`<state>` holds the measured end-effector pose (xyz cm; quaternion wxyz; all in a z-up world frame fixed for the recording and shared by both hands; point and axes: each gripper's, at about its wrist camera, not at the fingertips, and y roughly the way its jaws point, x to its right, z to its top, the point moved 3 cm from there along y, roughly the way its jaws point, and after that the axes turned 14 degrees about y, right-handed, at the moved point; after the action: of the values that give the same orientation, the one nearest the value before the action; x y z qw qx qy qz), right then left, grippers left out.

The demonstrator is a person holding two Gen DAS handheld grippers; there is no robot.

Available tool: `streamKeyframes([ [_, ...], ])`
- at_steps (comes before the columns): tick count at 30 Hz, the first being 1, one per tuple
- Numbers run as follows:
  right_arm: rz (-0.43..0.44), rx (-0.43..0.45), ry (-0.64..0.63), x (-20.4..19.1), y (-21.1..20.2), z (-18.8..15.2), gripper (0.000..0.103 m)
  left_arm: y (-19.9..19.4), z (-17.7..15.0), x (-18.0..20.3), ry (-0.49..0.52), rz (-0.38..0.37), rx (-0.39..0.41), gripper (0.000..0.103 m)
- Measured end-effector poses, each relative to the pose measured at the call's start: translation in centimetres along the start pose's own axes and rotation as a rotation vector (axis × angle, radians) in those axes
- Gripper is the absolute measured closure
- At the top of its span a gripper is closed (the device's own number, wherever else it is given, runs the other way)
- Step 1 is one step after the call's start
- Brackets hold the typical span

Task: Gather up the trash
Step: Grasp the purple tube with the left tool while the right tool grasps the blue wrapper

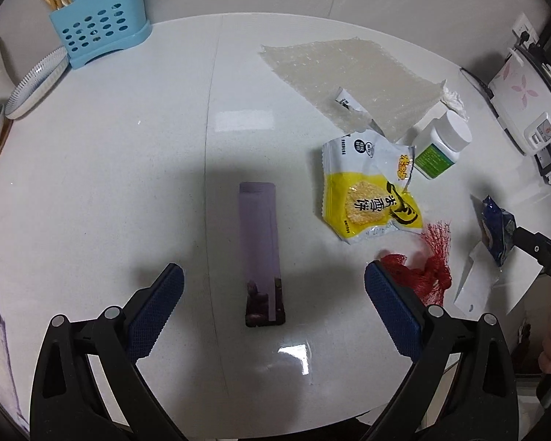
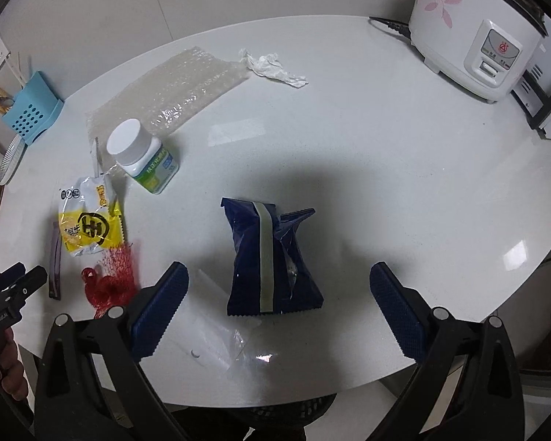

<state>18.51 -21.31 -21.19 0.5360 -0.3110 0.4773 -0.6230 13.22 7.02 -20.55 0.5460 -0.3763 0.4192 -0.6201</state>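
On the white table (image 1: 128,147), we see:
Left gripper (image 1: 273,294): released, straddling purple sachet (image 1: 259,246).
Right gripper (image 2: 279,294): released, flanking blue packet (image 2: 272,261).

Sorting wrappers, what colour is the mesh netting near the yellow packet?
Red netting, clearest in the left wrist view.

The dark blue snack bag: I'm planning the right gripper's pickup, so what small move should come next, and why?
Probably lower the right gripper straight down and close: its jaws are open, the dark blue snack bag already lies between its fingers on the table, and nothing blocks it.
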Motion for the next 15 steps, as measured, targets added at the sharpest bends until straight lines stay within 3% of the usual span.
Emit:
streamKeyframes([
  [7, -0.017, -0.054, 0.030, 0.1, 2.4, 0.8, 0.017, 2.0, 0.7, -0.9, 0.006, 0.003, -0.054, 0.007],
  [15, -0.026, -0.099, 0.026, -0.4, 3.7, 1.3, 0.036, 3.7, 1.1, -1.2, 0.004, 0.008, -0.117, 0.024],
])
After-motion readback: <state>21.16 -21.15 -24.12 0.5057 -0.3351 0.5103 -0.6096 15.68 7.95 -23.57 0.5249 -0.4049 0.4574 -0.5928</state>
